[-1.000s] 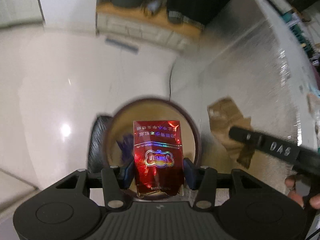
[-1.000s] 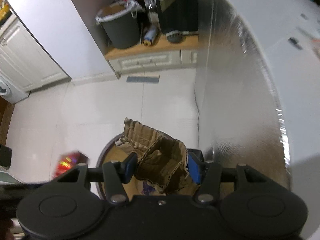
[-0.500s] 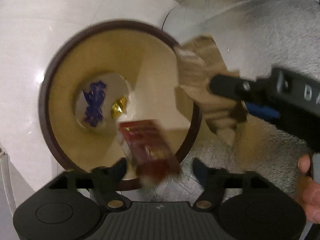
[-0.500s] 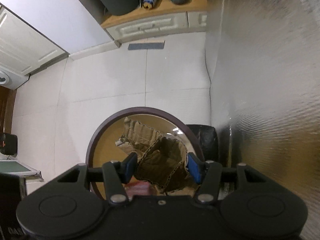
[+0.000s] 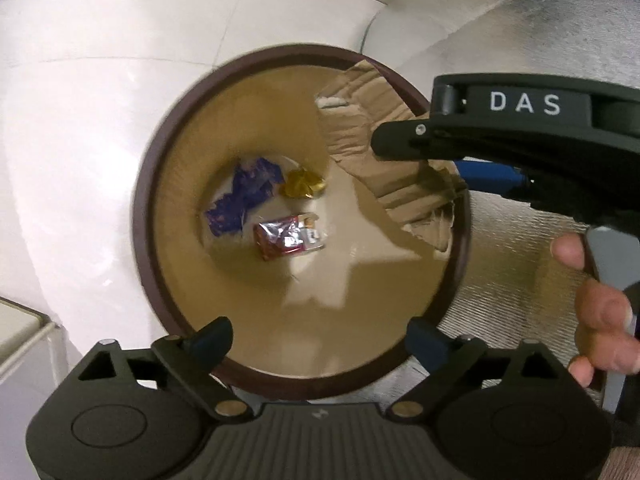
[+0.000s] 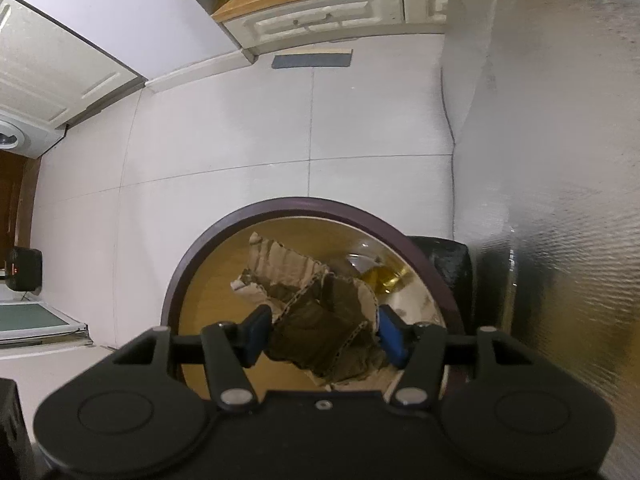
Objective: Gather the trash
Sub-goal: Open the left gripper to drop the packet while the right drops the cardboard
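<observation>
A round bin with a dark brown rim (image 5: 138,216) and tan walls sits on the white floor below both grippers. On its bottom lie a red foil packet (image 5: 286,236), a purple wrapper (image 5: 240,200) and a gold wrapper (image 5: 302,186). My left gripper (image 5: 318,332) hangs over the bin's near rim, jaws wide and still opening, nothing between them. My right gripper (image 6: 323,326) holds a crumpled piece of brown cardboard (image 6: 312,312) over the bin (image 6: 304,203); its jaws are opening, pads still on the cardboard. In the left wrist view the cardboard (image 5: 360,120) hangs inside the far right rim.
A silver foil-covered surface (image 6: 560,160) rises on the right, close to the bin. A black object (image 6: 444,264) stands between them. A low cabinet (image 6: 320,16) lines the far wall. A person's hand (image 5: 600,312) grips the right tool's handle.
My left gripper let go of the red packet, which dropped to the bin's bottom, and its jaws spread wide. Both grippers came down toward the bin, the right one bringing the cardboard over it.
</observation>
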Tool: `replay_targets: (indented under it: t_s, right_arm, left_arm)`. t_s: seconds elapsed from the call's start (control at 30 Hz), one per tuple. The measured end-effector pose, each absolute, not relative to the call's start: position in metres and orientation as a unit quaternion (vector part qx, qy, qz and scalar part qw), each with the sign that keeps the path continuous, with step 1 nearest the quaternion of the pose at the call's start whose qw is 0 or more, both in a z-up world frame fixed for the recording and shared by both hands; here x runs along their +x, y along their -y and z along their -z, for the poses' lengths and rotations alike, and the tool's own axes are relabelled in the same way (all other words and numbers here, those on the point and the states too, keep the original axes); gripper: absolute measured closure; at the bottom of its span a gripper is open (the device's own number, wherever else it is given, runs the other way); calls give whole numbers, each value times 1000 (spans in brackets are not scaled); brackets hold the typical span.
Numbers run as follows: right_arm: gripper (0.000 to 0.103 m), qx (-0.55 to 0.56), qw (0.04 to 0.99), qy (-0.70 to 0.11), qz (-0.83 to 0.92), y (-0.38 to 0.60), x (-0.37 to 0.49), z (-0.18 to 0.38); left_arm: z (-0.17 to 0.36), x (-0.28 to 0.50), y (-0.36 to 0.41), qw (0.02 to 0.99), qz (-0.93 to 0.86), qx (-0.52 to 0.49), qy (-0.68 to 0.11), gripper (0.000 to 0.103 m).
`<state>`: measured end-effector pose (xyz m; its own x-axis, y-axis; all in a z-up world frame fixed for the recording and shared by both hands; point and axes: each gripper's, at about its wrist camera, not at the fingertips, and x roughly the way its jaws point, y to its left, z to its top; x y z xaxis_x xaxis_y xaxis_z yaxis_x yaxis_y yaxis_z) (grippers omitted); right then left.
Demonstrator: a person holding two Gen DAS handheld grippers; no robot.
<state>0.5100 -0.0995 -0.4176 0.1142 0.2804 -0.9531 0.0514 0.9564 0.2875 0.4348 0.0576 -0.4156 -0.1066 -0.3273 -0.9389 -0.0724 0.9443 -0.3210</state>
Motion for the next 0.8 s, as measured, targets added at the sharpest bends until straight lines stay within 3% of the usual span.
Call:
replay_targets:
  t_s: [0.23, 0.33, 0.4, 0.8]
  right_arm:
    - [42, 135, 741, -654, -73, 101, 516, 424]
    - [32, 147, 738, -655, -70, 106, 514, 425]
    - [15, 147, 731, -662, -76, 107, 511, 426]
    - [0, 129, 718, -679, -81, 106, 495, 416]
  left_arm:
    - [412, 436, -65, 671, 93, -114, -727, 0]
    - [410, 437, -67, 672, 93, -111, -727, 0]
    - [412, 437, -66, 669, 93, -108, -729, 0]
    - [407, 439, -67, 670, 98, -92, -730, 0]
